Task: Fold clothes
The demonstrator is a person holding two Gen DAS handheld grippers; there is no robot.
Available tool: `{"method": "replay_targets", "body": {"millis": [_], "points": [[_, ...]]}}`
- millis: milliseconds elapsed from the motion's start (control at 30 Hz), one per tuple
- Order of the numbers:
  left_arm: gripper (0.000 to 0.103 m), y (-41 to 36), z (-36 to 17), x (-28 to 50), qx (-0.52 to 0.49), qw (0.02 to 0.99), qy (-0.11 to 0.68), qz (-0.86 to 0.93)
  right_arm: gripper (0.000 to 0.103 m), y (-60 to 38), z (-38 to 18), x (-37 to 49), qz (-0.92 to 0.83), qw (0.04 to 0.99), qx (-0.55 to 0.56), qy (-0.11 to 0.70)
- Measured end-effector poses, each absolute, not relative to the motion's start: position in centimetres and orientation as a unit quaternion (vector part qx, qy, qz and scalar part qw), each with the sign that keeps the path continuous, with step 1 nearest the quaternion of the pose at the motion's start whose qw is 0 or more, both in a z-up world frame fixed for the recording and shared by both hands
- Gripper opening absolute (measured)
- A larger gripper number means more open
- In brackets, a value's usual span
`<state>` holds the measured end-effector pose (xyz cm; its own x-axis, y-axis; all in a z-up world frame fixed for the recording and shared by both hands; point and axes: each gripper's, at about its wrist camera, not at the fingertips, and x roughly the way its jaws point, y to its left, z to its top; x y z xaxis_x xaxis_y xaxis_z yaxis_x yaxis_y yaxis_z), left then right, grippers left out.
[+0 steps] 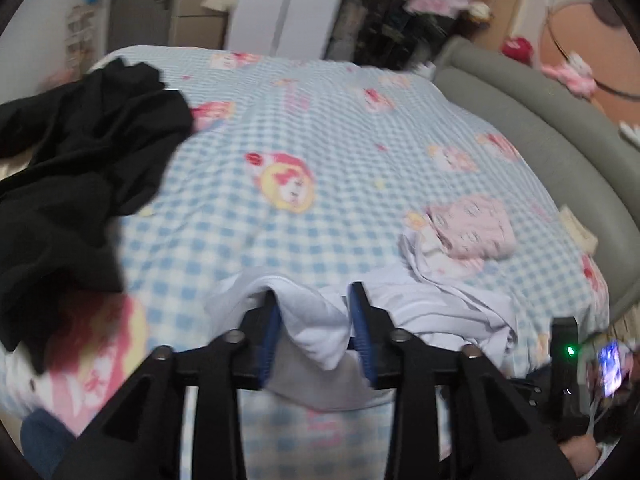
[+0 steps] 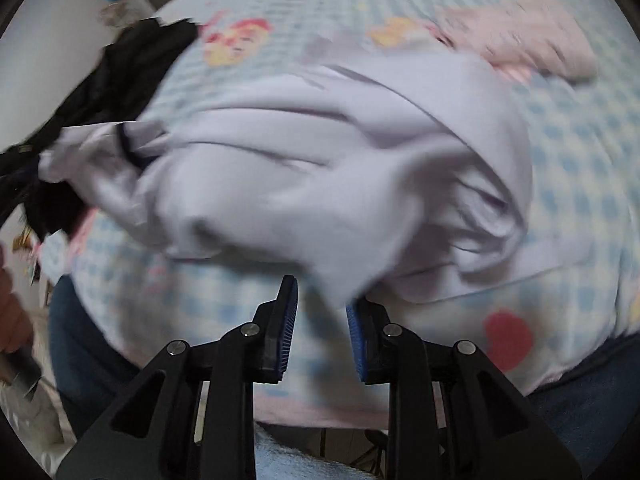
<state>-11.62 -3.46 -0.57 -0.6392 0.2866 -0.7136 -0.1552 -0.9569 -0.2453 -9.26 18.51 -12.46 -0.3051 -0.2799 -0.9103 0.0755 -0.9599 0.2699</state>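
Three garments — one white garment, one black, one pink.

Blurred throughout by motion, especially the white garment at centre of the right wrist view. Cut off at the left edge: black clothing. Too smeared to tell whether the right tongs actually pinch the cloth.
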Motion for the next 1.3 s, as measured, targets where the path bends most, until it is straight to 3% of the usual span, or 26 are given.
{"method": "replay_targets", "body": {"millis": [67, 167, 333, 400, 567, 633, 733, 833, 967, 1033, 1167, 1233, 1300], "points": [[0.053, -2.3, -3.2, -13.5, -0.457, 0.135, -0.065, 0.877, 0.024, 19.2, -12.4, -9.9, -0.810, 0.101, 0.570, -0.095], [0.049, -1.8, -7.5, -14.6, -0.549, 0.070, -0.014, 0.833, 0.024, 20.1, -10.7, -11.6, -0.838, 0.079, 0.533, -0.091], [0.041, -5.3, -8.9, -10.5, -0.575, 0.054, -0.033, 0.816, 0.027, 21.5, -4.4, -13.9, -0.910, 0.009, 0.409, -0.068], [0.041, -6.5, -8.8, -8.4, -0.582, 0.069, -0.046, 0.809, 0.039, 21.4, -3.5, -14.3, -0.909, 0.025, 0.410, -0.075], [0.041, -10.1, -3.8, -5.4, -0.494, 0.134, -0.144, 0.847, 0.041, 17.4, -6.2, -13.0, -0.856, 0.159, 0.485, -0.085], [0.043, -10.9, -2.4, -5.7, -0.463, 0.136, -0.183, 0.857, 0.045, 15.9, -7.6, -12.8, -0.855, 0.158, 0.488, -0.073], [0.043, -9.7, -3.7, -8.4, -0.480, 0.115, -0.149, 0.857, 0.056, 16.3, -9.1, -13.8, -0.857, 0.131, 0.491, -0.082], [0.042, -8.0, -6.7, -10.2, -0.523, 0.089, -0.103, 0.841, 0.056, 16.3, -11.3, -14.4, -0.844, 0.110, 0.521, -0.054], [0.043, -7.9, -9.7, -9.3, -0.570, 0.030, -0.054, 0.819, 0.045, 18.6, -12.2, -11.4, -0.836, 0.093, 0.541, -0.025], [0.043, -8.7, -10.1, -8.0, -0.572, 0.021, -0.057, 0.818, 0.026, 20.7, -13.5, -9.9, -0.824, 0.058, 0.564, -0.011], [0.045, -10.8, -8.6, -6.4, -0.553, 0.014, -0.130, 0.823, 0.026, 24.6, -11.9, -8.9, -0.823, 0.062, 0.552, -0.116], [0.063, -10.5, -8.4, -6.5, -0.549, 0.033, -0.134, 0.824, 0.037, 23.7, -9.6, -9.8, -0.843, 0.084, 0.520, -0.107], [0.064, -10.0, -9.0, -6.9, -0.559, 0.047, -0.133, 0.817, 0.088, 22.2, -8.2, -11.2, -0.859, 0.107, 0.491, -0.091]]}}
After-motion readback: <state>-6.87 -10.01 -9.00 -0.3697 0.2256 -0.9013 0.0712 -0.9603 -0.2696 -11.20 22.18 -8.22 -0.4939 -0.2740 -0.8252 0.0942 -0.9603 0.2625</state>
